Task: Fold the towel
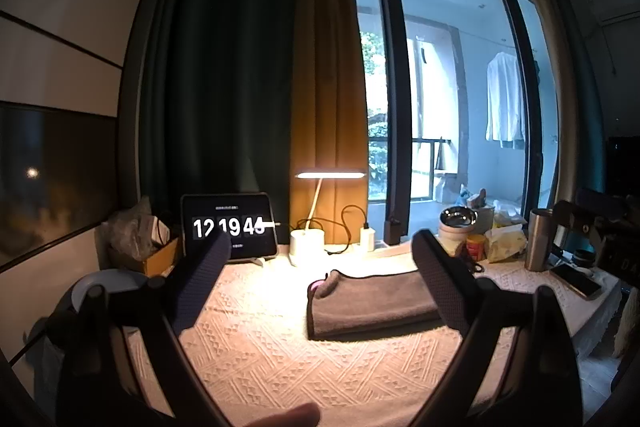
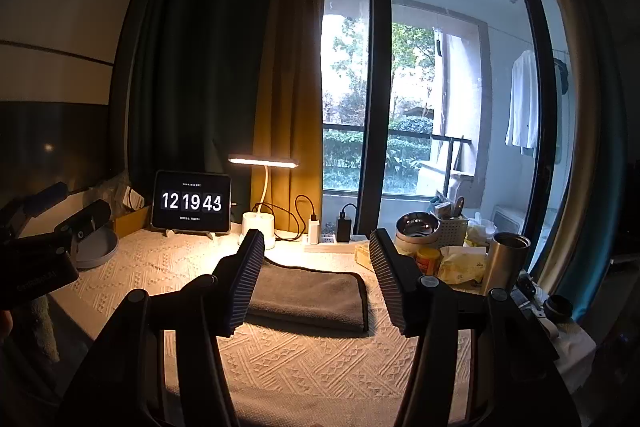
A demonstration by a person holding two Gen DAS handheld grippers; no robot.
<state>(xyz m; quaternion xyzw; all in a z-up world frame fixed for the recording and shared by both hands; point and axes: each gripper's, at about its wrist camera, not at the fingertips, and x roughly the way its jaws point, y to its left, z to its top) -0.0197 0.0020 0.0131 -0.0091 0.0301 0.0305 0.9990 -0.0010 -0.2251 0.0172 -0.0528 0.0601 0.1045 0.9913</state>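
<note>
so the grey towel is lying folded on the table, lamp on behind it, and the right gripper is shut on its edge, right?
Not quite. The right gripper is open and holds nothing, as the right wrist view shows, with its fingers spread apart above the towel. The rest stands: the grey towel lies folded on the table, and the lamp behind it is on.

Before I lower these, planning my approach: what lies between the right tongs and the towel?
Only bare patterned tablecloth, shown in the right wrist view; the open right tongs frame the folded towel.
</note>
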